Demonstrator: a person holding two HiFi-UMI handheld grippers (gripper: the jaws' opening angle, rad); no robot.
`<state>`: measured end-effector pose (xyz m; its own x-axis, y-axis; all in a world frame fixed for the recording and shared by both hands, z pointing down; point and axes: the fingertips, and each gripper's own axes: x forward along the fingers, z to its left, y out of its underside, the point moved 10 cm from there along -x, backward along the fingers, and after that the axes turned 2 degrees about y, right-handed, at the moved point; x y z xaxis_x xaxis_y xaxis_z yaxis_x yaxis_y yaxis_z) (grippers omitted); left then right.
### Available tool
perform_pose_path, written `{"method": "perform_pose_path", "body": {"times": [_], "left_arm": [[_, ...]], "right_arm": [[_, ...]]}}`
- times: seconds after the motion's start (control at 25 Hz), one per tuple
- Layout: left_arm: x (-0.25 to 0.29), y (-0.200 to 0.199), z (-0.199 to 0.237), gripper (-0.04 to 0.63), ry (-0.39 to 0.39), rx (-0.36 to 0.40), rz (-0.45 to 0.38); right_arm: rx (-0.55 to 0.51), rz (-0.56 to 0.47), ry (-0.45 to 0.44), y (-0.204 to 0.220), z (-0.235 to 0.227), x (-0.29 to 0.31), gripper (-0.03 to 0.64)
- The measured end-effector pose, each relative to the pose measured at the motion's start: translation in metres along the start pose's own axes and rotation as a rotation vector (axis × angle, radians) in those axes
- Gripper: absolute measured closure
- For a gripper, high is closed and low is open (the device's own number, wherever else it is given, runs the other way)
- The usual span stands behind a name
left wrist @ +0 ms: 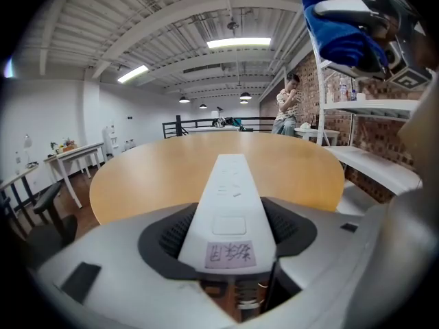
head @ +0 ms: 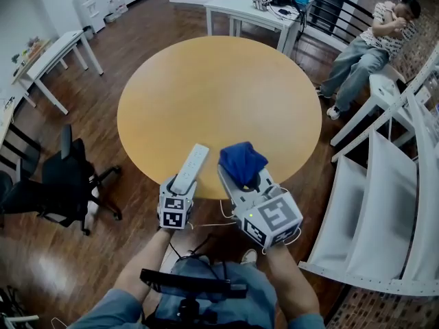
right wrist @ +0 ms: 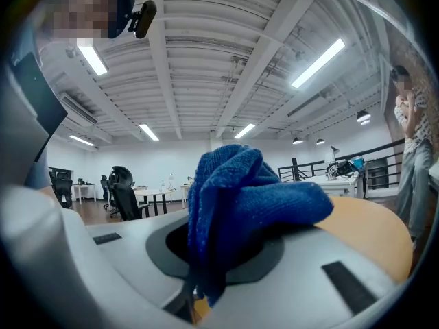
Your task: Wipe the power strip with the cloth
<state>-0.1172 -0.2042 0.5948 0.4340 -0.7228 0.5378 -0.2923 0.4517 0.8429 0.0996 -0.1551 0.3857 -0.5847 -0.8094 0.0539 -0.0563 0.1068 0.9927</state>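
Observation:
A white power strip [head: 190, 168] juts out over the near edge of the round wooden table [head: 219, 88]. My left gripper [head: 184, 185] is shut on its near end. In the left gripper view the power strip [left wrist: 230, 197] runs straight ahead between the dark pads [left wrist: 171, 235], which press on its sides, with a small label at its near end. Just to the right, my right gripper [head: 241, 178] is shut on a bunched blue cloth [head: 241, 162], held beside the strip. The cloth [right wrist: 240, 197] fills the middle of the right gripper view and hides the pads.
A black office chair [head: 65, 184] stands on the floor at left. White tables stand at the back [head: 257, 12] and far left [head: 55, 57]. A person [head: 374, 46] sits at the right, and a white shelf unit [head: 391, 177] runs along that side.

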Motion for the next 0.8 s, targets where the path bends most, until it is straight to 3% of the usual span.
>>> {"method": "perform_pose_path", "body": {"times": [0.28, 0.8], "left_arm": [[-0.020, -0.008, -0.002, 0.302, 0.007, 0.002, -0.034], [-0.077, -0.082, -0.016, 0.302, 0.021, 0.079, -0.237]], "right_arm": [[0.010, -0.016, -0.011, 0.000, 0.002, -0.006, 0.555], [0.011, -0.084, -0.059, -0.011, 0.012, -0.012, 0.555]]}}
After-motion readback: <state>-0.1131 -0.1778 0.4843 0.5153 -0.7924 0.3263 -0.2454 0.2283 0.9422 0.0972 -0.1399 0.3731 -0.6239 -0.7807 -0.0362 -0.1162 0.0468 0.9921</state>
